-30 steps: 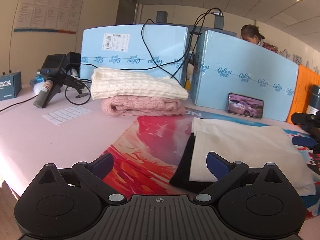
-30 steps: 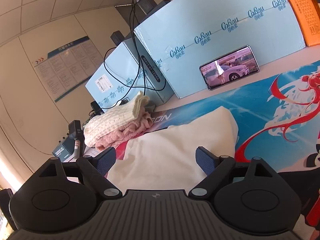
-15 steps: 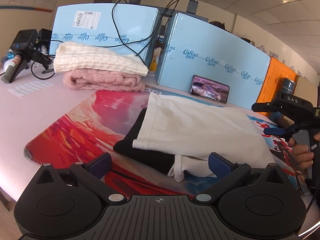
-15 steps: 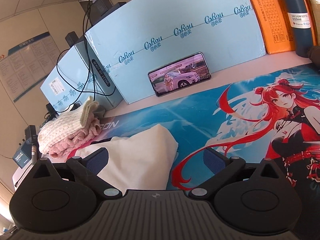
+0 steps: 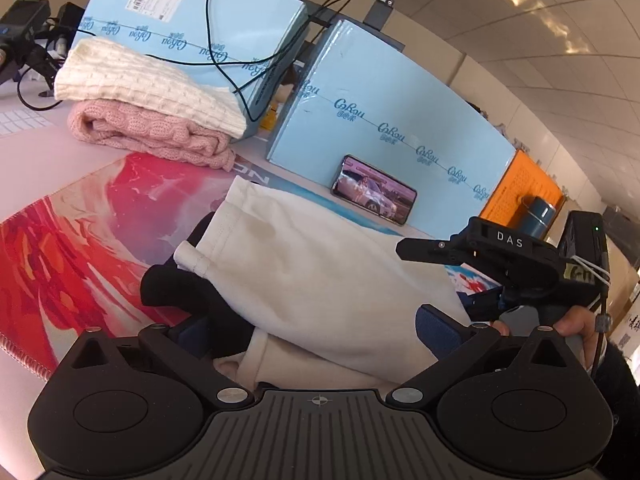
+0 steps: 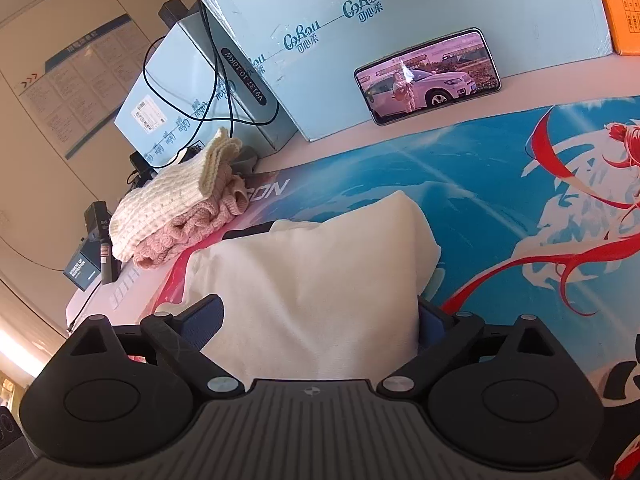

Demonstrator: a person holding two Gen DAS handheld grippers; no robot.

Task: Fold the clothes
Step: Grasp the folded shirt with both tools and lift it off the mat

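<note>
On the printed anime mat (image 6: 500, 184), both grippers' jaws gape around the cream cotton garment (image 5: 320, 264); left gripper (image 5: 316, 332) and right gripper (image 6: 320, 320) straddle opposite ends, probably to pinch and fold it.

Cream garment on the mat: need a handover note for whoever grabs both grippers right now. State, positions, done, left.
Left gripper: open, fingers astride the near edge of the cream garment and the black garment under it.
Right gripper: open, fingers either side of the cream garment's other end, not closed on it.
Done: cream knit and pink knit folded and stacked by the blue boxes.
Left: grip and fold the cream garment, then the black one.
</note>
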